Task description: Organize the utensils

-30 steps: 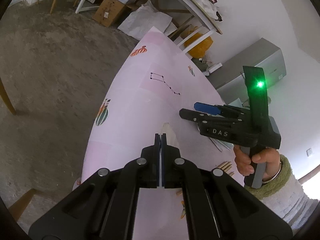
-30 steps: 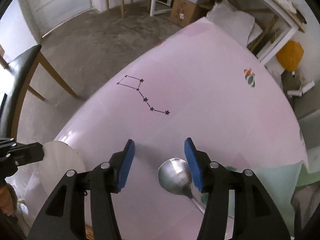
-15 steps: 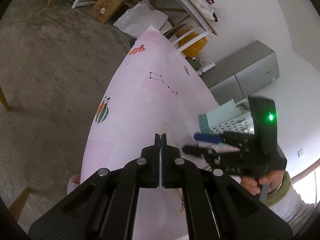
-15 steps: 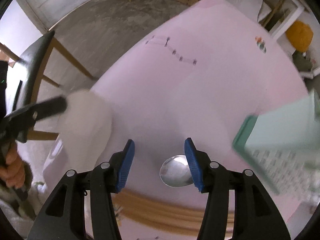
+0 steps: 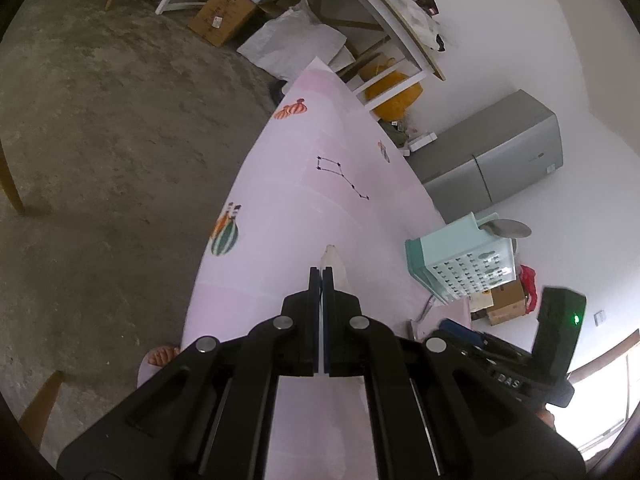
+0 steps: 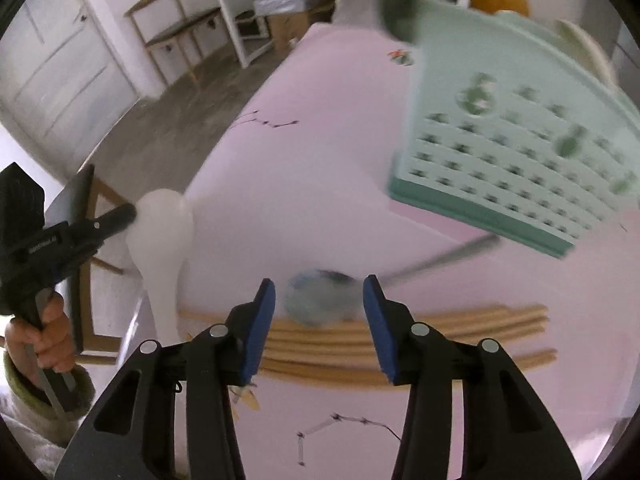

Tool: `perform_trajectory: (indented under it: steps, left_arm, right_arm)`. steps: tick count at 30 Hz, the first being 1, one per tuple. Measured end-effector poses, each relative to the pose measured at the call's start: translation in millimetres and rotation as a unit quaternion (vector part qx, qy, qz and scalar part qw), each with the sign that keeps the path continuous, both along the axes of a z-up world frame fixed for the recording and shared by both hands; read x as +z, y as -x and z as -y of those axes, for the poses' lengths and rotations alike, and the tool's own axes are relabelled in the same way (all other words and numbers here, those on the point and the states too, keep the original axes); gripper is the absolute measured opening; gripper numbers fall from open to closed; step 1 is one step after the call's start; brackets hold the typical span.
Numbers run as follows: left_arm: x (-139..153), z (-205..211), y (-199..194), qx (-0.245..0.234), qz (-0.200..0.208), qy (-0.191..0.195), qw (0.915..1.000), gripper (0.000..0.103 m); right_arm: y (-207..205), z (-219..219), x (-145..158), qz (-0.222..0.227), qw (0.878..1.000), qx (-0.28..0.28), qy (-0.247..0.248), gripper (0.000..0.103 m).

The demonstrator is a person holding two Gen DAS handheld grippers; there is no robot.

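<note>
My left gripper (image 6: pixel 134 212) is clamped on the white spoon (image 6: pixel 162 240), mid-left of frame. My right gripper (image 6: pixel 320 312) gapes wide, empty, over the blurred metal spoon (image 6: pixel 320 296) and chopsticks (image 6: pixel 440 320), lower centre.

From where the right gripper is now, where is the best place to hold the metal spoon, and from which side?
Probably the handle, not the bowl. The metal spoon lies flat on the table, its rounded bowl between the open right gripper fingers; the thin, straight handle runs toward the green holder. Come from above, fingers across it.
</note>
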State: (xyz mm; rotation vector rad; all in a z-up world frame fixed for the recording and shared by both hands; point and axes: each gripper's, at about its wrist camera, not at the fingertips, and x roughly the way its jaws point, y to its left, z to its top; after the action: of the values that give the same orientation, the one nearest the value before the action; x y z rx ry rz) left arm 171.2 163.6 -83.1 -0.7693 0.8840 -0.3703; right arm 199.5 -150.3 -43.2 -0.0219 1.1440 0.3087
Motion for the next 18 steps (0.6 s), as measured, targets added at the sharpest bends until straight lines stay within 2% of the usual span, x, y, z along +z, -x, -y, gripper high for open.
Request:
perform_trajectory:
  steps: [4,7,11,13,18]
  left_arm:
    - [-1,-1,-2,0.002,-0.003,0.001,1.0000,0.000]
    - [0,1,-1,-0.001,-0.004,-0.002,1.0000,0.000]
    - [5,7,2,0.000,0.005,-0.007,1.0000,0.000]
    - [7,11,4,0.002,0.010,-0.012,0.9999,0.000]
    - [5,23,4,0.005,0.010,-0.018,0.9998,0.000]
  right_arm:
    - [-1,20,1,0.006,1.000,-0.021,0.005,0.039]
    - [-19,37,-3,0.002,0.999,-0.040,-0.023,0.037]
    - [-35,66,-23,-0.022,0.995,-0.090,-0.023,0.025]
    - [-30,81,-31,-0.036,0.992,-0.115,-0.032,0.023]
    - [-2,100,-33,-0.029,0.988,-0.142,-0.050,0.021]
